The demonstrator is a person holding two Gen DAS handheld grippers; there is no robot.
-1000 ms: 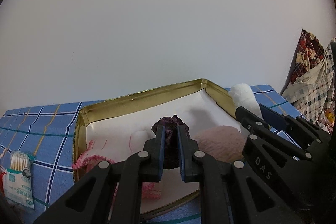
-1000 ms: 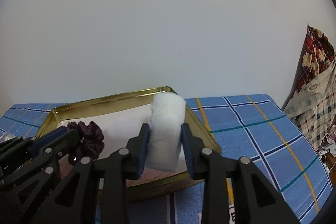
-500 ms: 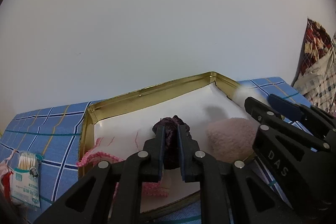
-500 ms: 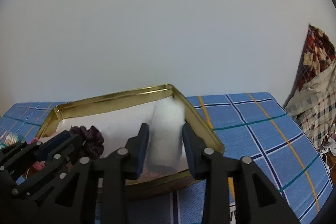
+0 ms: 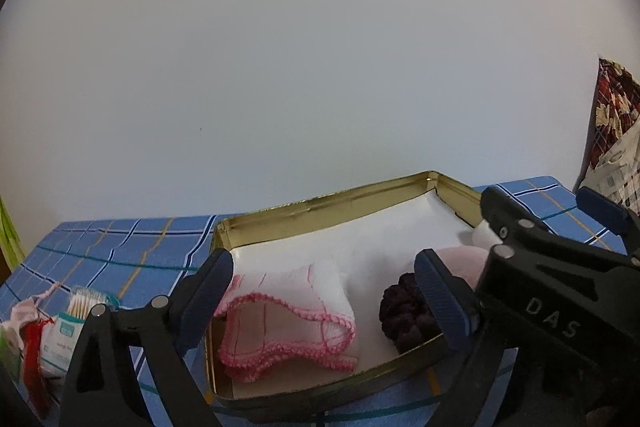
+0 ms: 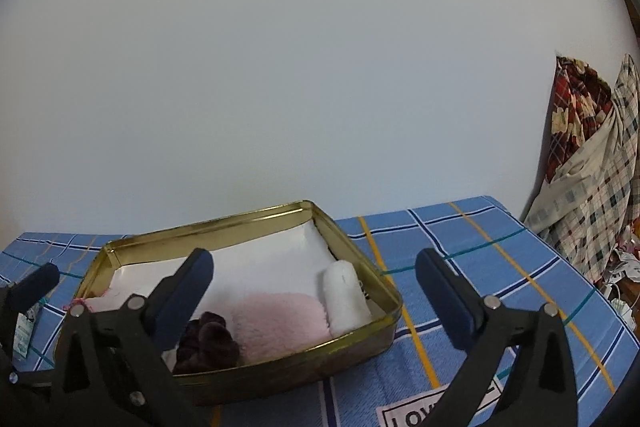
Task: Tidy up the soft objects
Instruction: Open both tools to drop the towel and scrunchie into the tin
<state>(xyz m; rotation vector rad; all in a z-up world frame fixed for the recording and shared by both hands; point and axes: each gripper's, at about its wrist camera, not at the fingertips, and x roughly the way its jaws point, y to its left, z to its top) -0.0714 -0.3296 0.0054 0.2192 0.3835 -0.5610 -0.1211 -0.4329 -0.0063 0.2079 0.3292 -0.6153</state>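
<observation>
A gold tin (image 5: 320,205) lined in white holds a folded white cloth with pink edging (image 5: 288,311), a dark purple scrunchie (image 5: 400,315), a fluffy pink pad (image 6: 280,319) and a white roll (image 6: 344,299) lying along its right wall. My left gripper (image 5: 324,287) hovers over the tin's near edge. Its jaws are opening wide and press on nothing, and the scrunchie rests by its right finger (image 5: 436,291). My right gripper (image 6: 316,275) is also opening, with nothing gripped and the roll lying free below it. In the left wrist view it crosses at the right (image 5: 540,211).
The tin stands on a blue checked tablecloth (image 6: 480,239) against a plain white wall. A packet of cotton swabs (image 5: 68,323) and red-and-white bits (image 5: 28,331) lie left of the tin. A heap of plaid fabric (image 6: 592,163) rises at the far right.
Both grippers went from shut to wide open. The scrunchie left the left gripper and lies in the tin. The white roll left the right gripper and lies by the tin's right wall.
</observation>
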